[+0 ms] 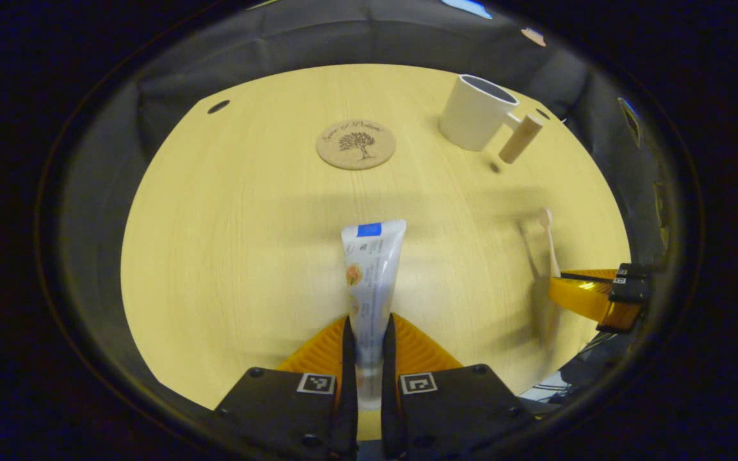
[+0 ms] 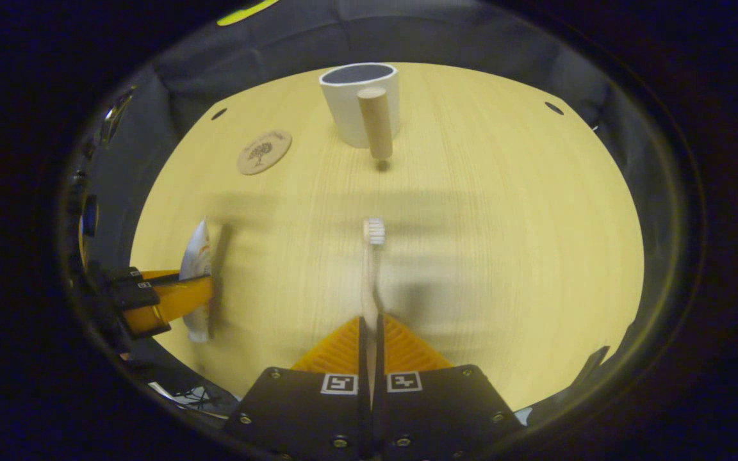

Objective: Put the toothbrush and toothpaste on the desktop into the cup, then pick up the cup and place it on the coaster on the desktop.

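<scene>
- While the left tool (image 1: 368,346) looks down at the pale yellow wooden table (image 1: 228,243), its two orange fingers pinch the bottom end of the white toothpaste tube with the blue band (image 1: 372,275).
- The tube sticks out past the fingers, above the middle of the table.
- The right tool (image 2: 369,333) has its fingers pressed on the thin handle of the light wooden toothbrush with white bristles (image 2: 371,269).
- The brush head points away from the tool, toward the far edge of the table.
- In the left gripper view, the right tool (image 1: 590,298) shows near the right edge of the table, and the toothbrush (image 1: 549,240) rises from it.
- In the right gripper view, the left tool (image 2: 170,298) shows near the left edge, and the toothpaste tube (image 2: 197,256) stands up from it.
- A white round cup with a wooden peg handle (image 2: 359,102) stands at the far edge of the table, straight ahead of the right tool.
- Its open top faces up, and the handle points toward the near side.
- In the left gripper view the cup (image 1: 475,112) sits near the far right corner.
- A flat round cork coaster with a dark tree picture (image 1: 355,144) lies near the far edge, well apart from the cup.
- In the right gripper view the coaster (image 2: 264,152) lies to the left of the cup.
- Small dark holes (image 1: 218,106) show near the far corners of the table.
</scene>
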